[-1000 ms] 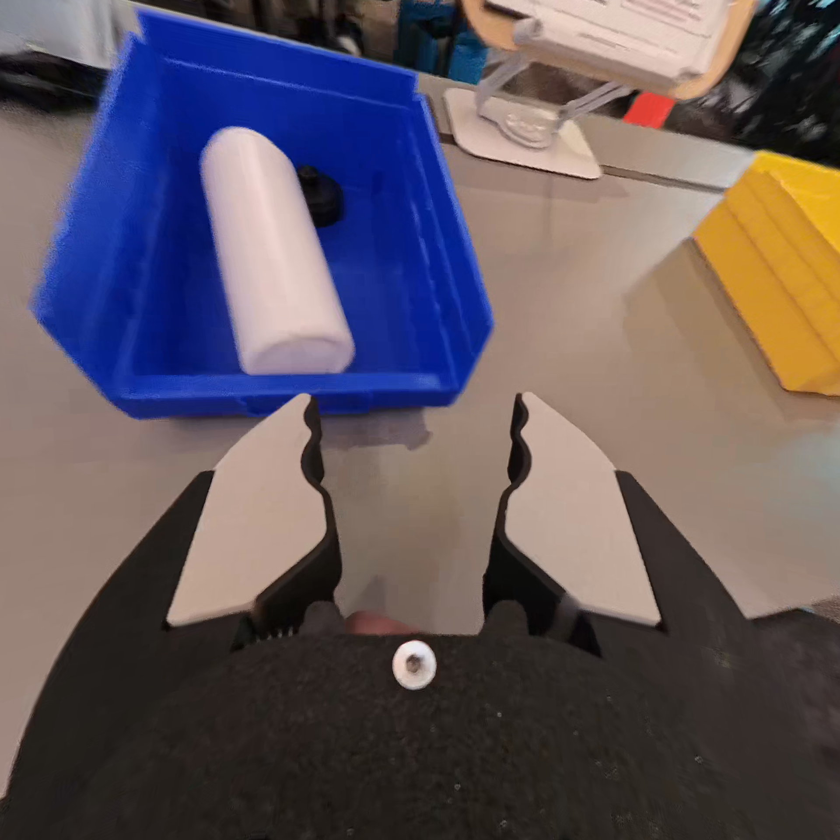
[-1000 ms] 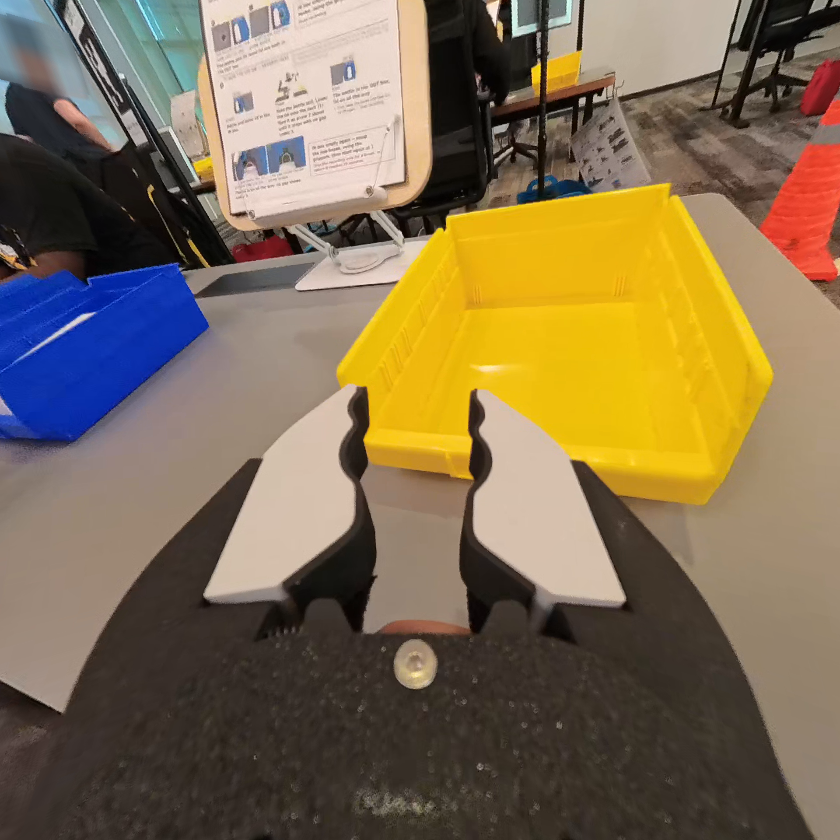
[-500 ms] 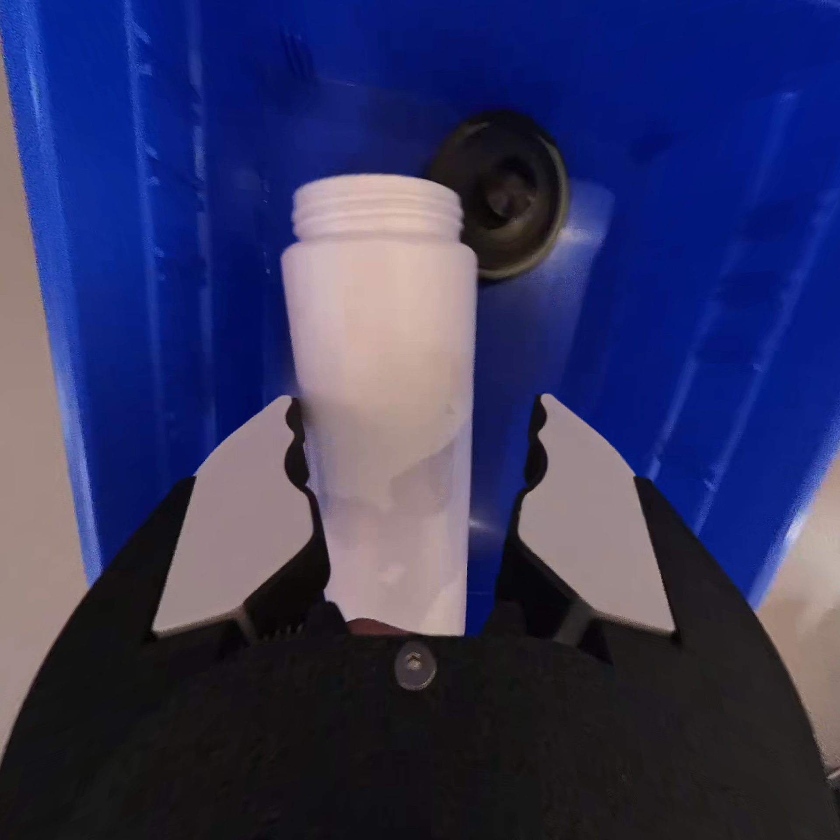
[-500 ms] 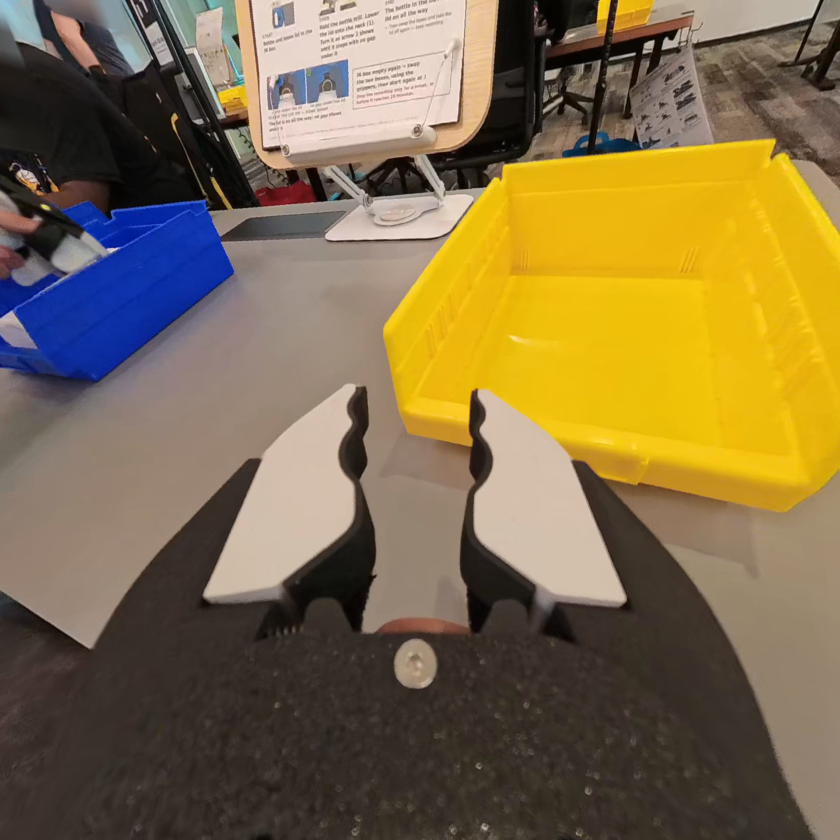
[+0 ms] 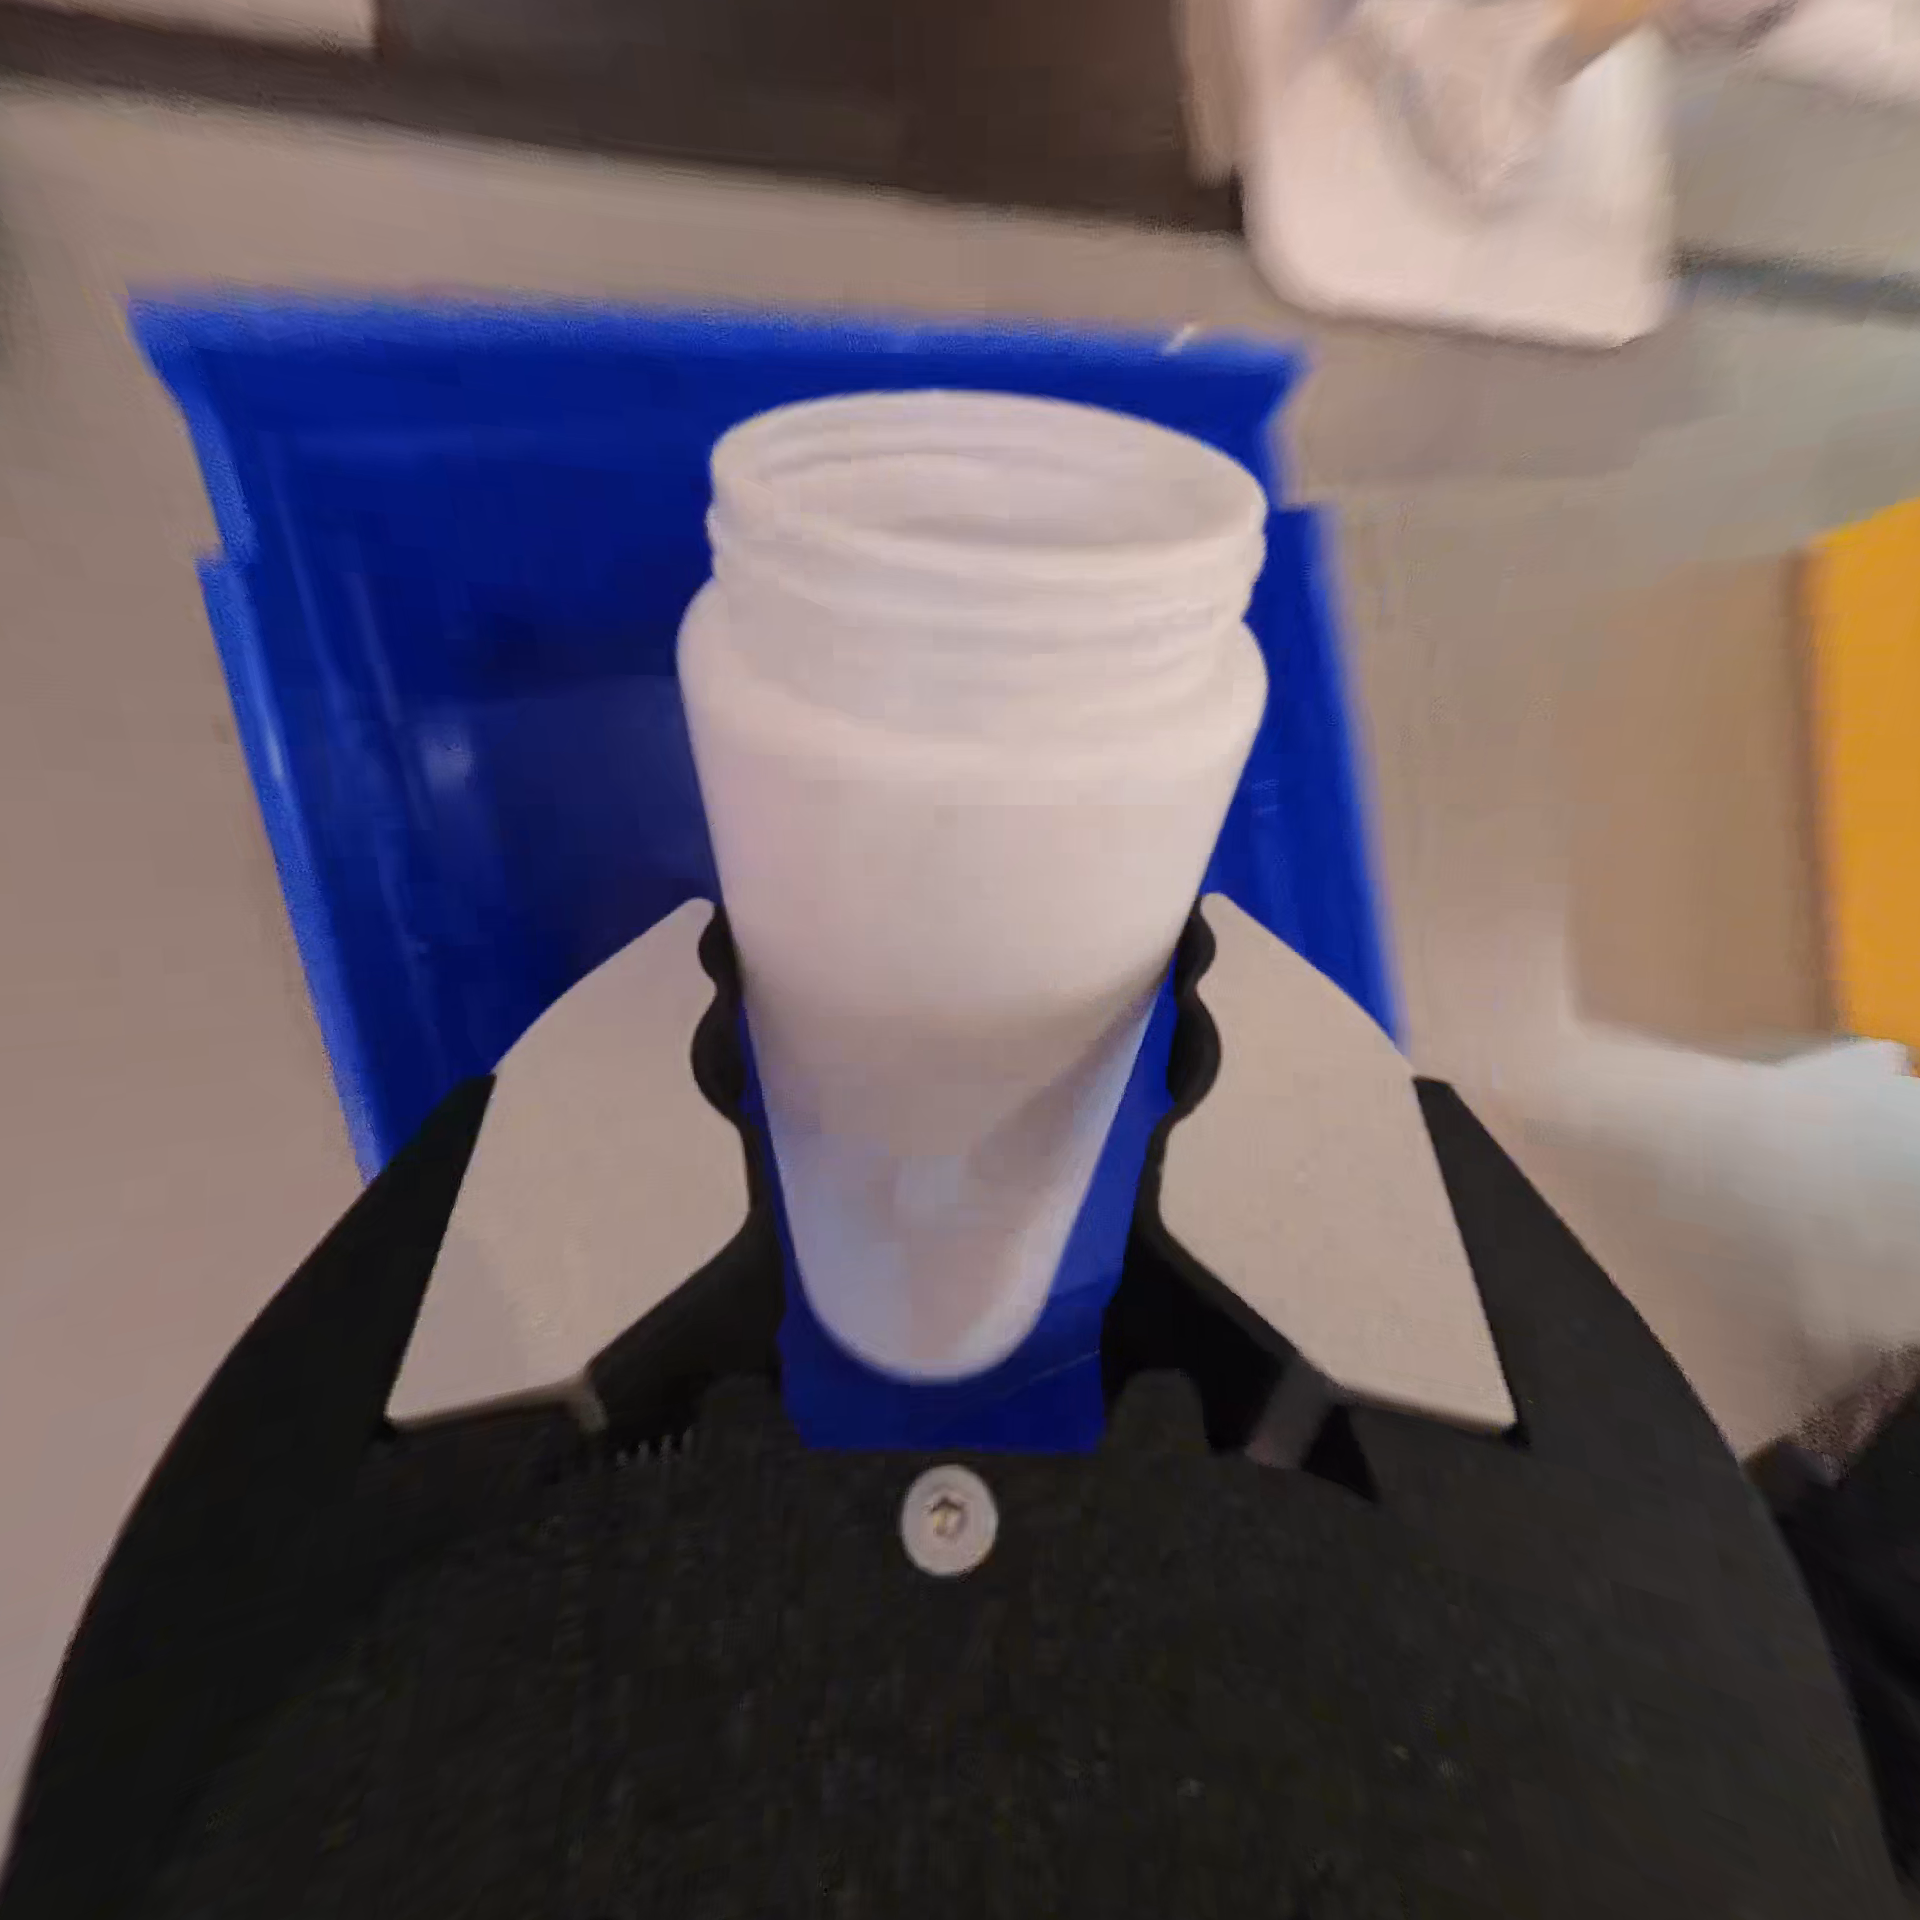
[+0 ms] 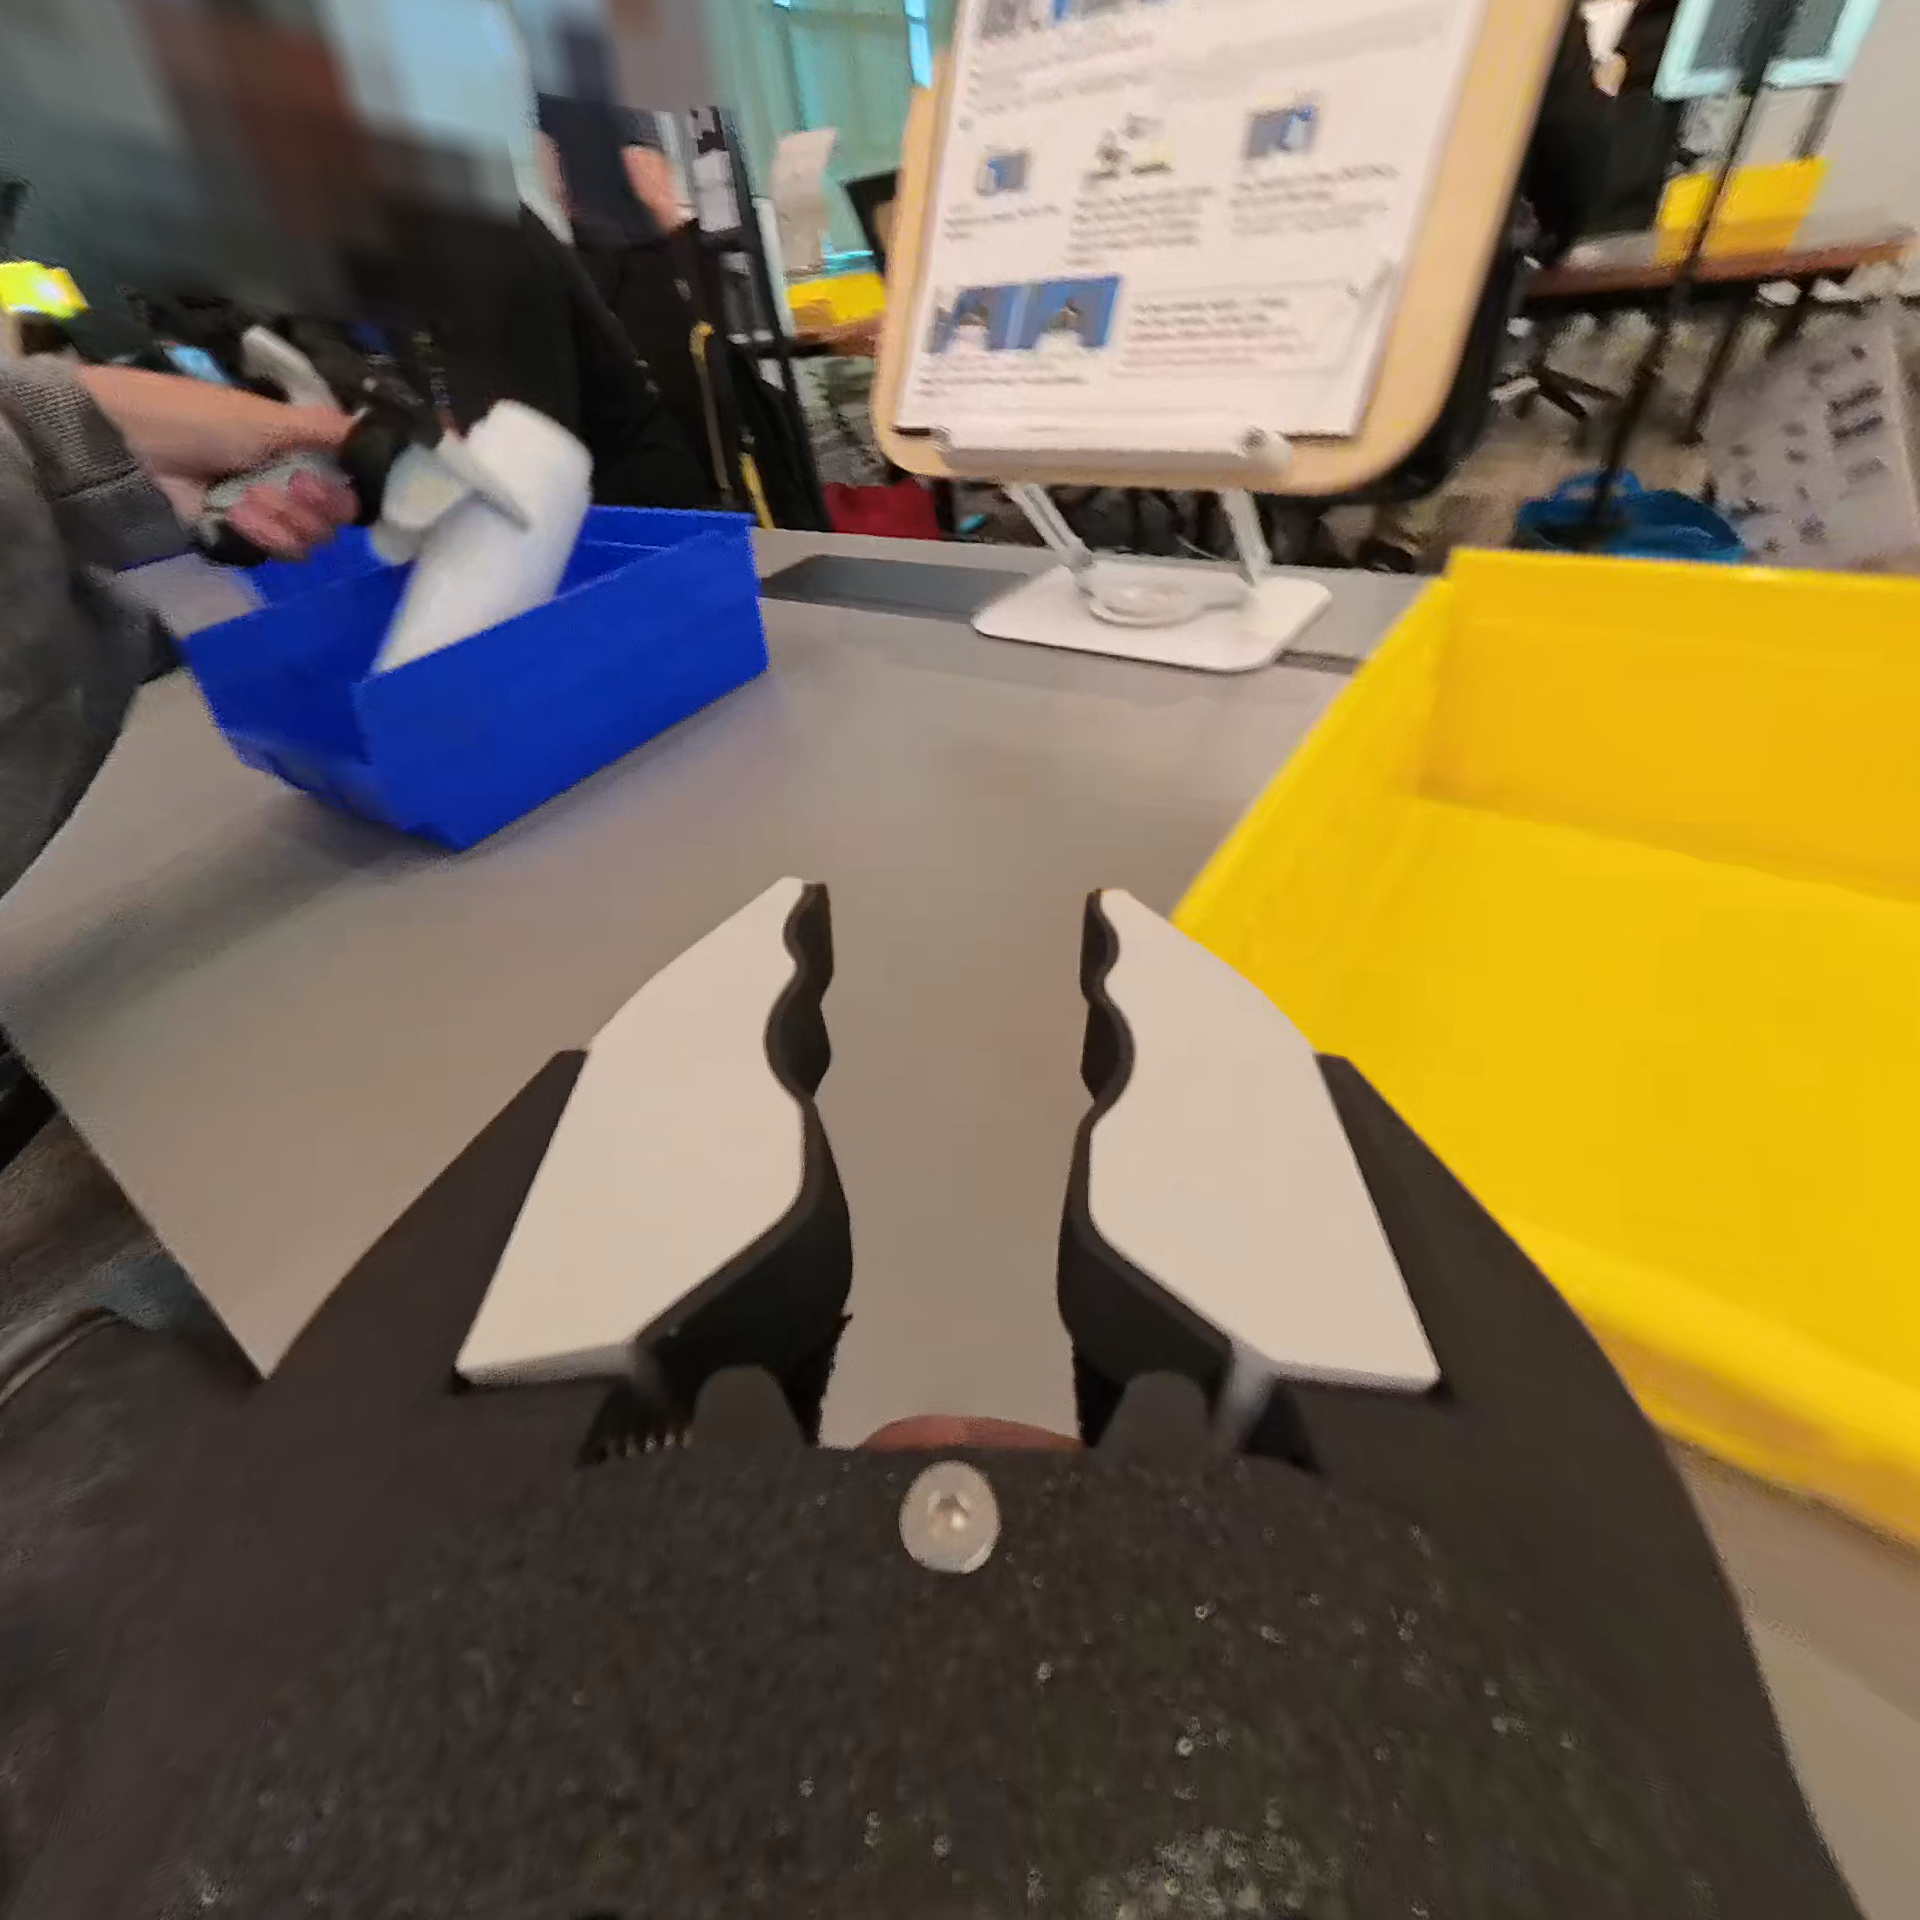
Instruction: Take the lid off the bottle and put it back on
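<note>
My left gripper [image 5: 956, 914] is shut on a white bottle [image 5: 966, 790] and holds it tilted above the blue bin [image 5: 468, 623]. The bottle's threaded neck is open, with no lid on it. No lid shows in either view. The right wrist view shows the same bottle [image 6: 488, 530] in the left gripper [image 6: 416, 468], slanting over the blue bin [image 6: 540, 707] at the far left. My right gripper [image 6: 956, 904] is open and empty, above the grey table just left of the yellow bin [image 6: 1558, 935].
A clipboard on a white stand [image 6: 1153, 603] sits at the table's back edge. A person's hand [image 6: 281, 499] holds the left gripper. The table's front edge runs close below my right gripper. Chairs and people are beyond the table.
My left gripper closed on the bottle and lifted it out of the blue bin, neck up. The black lid has dropped out of sight. My right gripper swung left along the table.
</note>
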The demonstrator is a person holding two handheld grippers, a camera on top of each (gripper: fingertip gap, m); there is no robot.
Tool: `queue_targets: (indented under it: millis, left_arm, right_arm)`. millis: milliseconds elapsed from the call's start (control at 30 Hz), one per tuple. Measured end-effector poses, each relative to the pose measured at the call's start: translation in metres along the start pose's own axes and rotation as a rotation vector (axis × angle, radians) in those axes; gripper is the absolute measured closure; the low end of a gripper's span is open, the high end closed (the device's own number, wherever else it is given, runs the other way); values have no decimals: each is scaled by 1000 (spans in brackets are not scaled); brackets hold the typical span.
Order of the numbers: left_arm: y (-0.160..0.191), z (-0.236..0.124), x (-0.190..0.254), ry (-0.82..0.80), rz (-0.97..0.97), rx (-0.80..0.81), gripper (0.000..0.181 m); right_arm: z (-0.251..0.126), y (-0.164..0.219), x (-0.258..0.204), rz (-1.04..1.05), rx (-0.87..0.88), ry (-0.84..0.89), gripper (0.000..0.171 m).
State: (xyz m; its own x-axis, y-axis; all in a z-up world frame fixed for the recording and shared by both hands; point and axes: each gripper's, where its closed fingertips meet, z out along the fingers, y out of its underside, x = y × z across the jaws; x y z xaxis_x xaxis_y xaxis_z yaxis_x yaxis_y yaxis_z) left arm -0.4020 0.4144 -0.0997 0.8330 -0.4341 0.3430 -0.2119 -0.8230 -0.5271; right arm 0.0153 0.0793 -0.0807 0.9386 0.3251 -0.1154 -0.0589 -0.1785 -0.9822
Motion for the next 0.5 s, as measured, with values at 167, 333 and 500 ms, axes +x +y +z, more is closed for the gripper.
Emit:
queue_targets:
  millis: [167, 333, 500]
  left_arm:
    - [-40, -67, 82, 267, 230, 313, 102]
    - [-29, -86, 183, 503, 482, 363, 102]
    - [-16, -49, 251, 521, 644, 357, 103]
  right_arm:
    - [42, -31, -43, -50, -13, -218, 118]
    - [97, -69, -82, -64, -93, -465, 98]
    - [152, -89, -101, -72, -151, -615, 85]
